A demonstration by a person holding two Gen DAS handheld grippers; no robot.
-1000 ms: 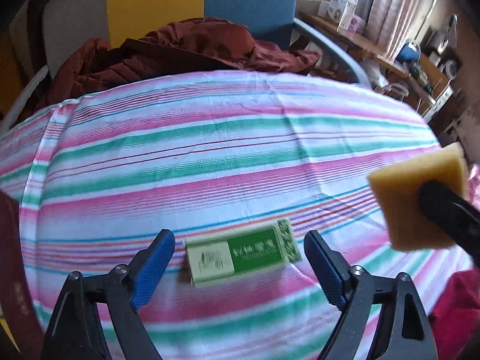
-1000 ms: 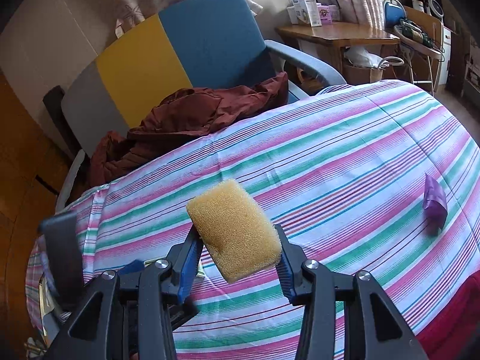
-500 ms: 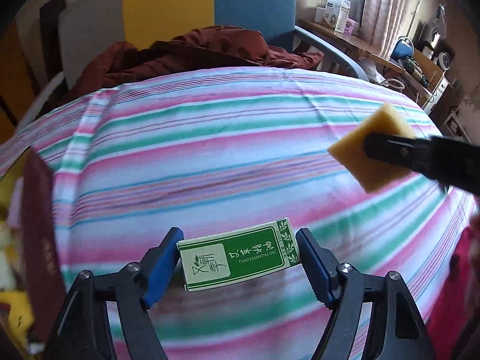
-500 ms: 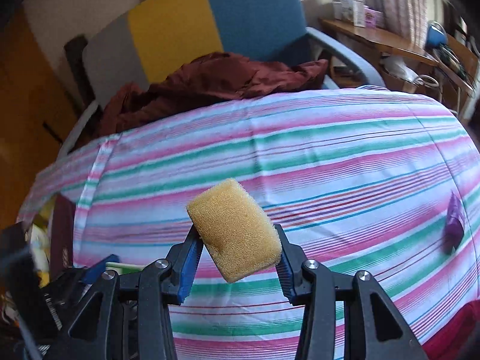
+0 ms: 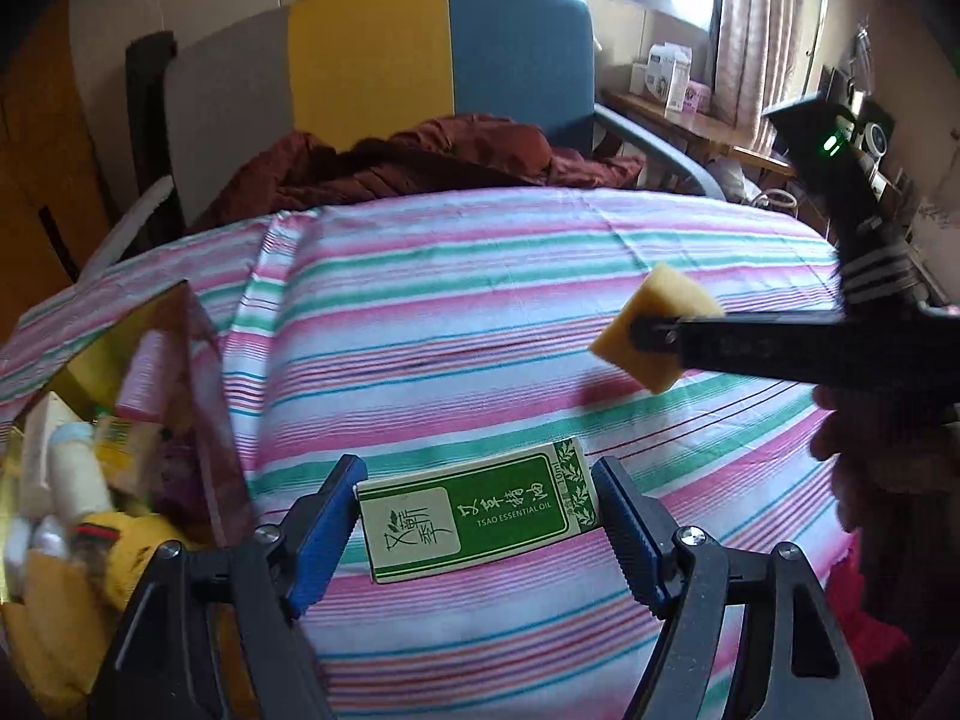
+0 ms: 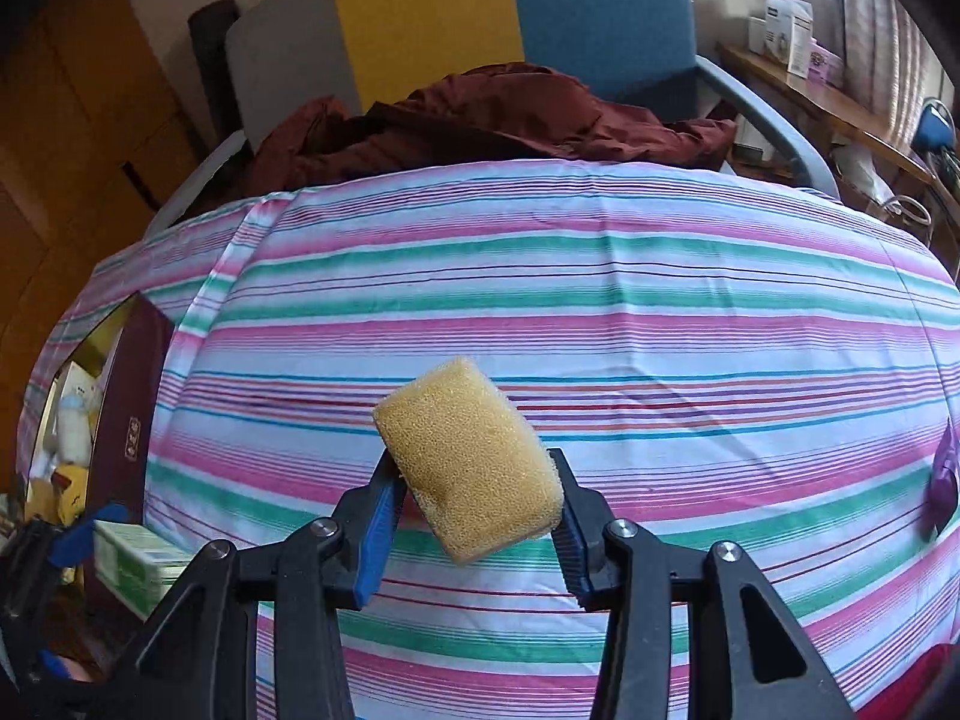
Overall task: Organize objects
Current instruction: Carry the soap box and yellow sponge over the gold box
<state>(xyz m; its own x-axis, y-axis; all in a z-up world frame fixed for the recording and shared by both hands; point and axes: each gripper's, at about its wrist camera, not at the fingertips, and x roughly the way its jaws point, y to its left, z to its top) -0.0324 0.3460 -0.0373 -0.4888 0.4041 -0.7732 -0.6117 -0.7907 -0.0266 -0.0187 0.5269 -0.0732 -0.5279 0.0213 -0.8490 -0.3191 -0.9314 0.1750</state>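
Above striped cloth (image 5: 480,312), both grippers tilt downward, loaded.

**Lived-in home room**

You're in a home, prob. a bedroom or sitting rm. You've got a striped cloth (image 6: 600,276) over the work surface, w/ a tri-colour armchair (image 5: 420,54) behind it and a rust jacket (image 6: 492,114) dumped on the seat. Curtains (image 5: 744,30) hang at a window, and a wooden side table (image 5: 690,126) holds small boxes.

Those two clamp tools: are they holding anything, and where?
Left gripper clamps the green box by its two short ends; right gripper squeezes the yellow sponge across its sides.
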